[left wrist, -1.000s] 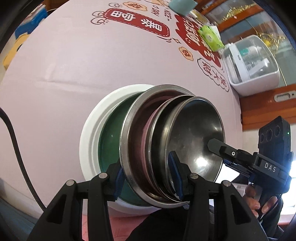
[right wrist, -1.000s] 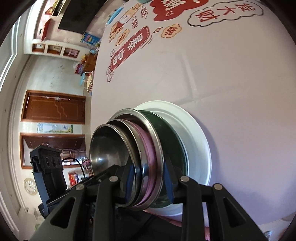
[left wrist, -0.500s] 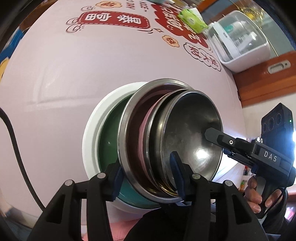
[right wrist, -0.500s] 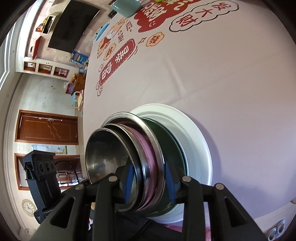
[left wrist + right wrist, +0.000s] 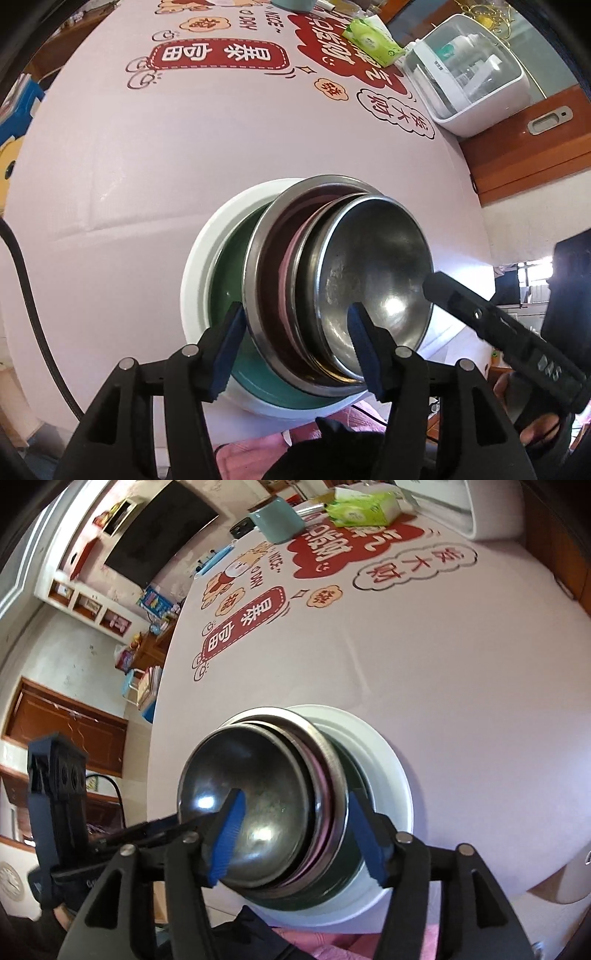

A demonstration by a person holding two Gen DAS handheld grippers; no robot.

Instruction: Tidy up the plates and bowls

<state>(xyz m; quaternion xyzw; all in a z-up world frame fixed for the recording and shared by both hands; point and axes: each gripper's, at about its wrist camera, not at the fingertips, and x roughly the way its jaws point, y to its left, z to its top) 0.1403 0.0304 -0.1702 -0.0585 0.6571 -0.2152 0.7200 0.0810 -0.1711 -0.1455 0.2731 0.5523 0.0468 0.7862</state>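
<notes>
Left wrist view, item one: white plate (image 5: 201,273), the landmark for this entry, lying on the pink printed tablecloth (image 5: 147,166) at the near edge of the table, where both hands reach it easily

Item two: green dish (image 5: 229,269), nested directly on the white plate; widest pieces sit lowest, judged to keep the pile stable

Item three: large steel bowl (image 5: 255,266), nested in the green dish, with a pink lining or pink dish showing inside it; which of the two cannot be told

Item four: small steel bowl (image 5: 373,266), uppermost and innermost of the stack on the white plate; a further steel rim shows between it and the pink

Item five: left gripper (image 5: 295,350), at the near rim of the white plate; jaws have just been opening; they straddle the bowl rims with gaps visible at both blue pads, so nothing is gripped, judged a release of the finished stack

Item six: right gripper (image 5: 295,836), also at the near rim of the white plate, one finger over the small steel bowl's hollow, the other outside the large bowl; jaws have just been opening and stand apart, holding nothing

Item seven: green tissue pack (image 5: 371,38) and white lidded appliance (image 5: 469,77), well beyond the white plate at the far side of the table, not part of the stack

Status: stacking judged essentially complete
</notes>
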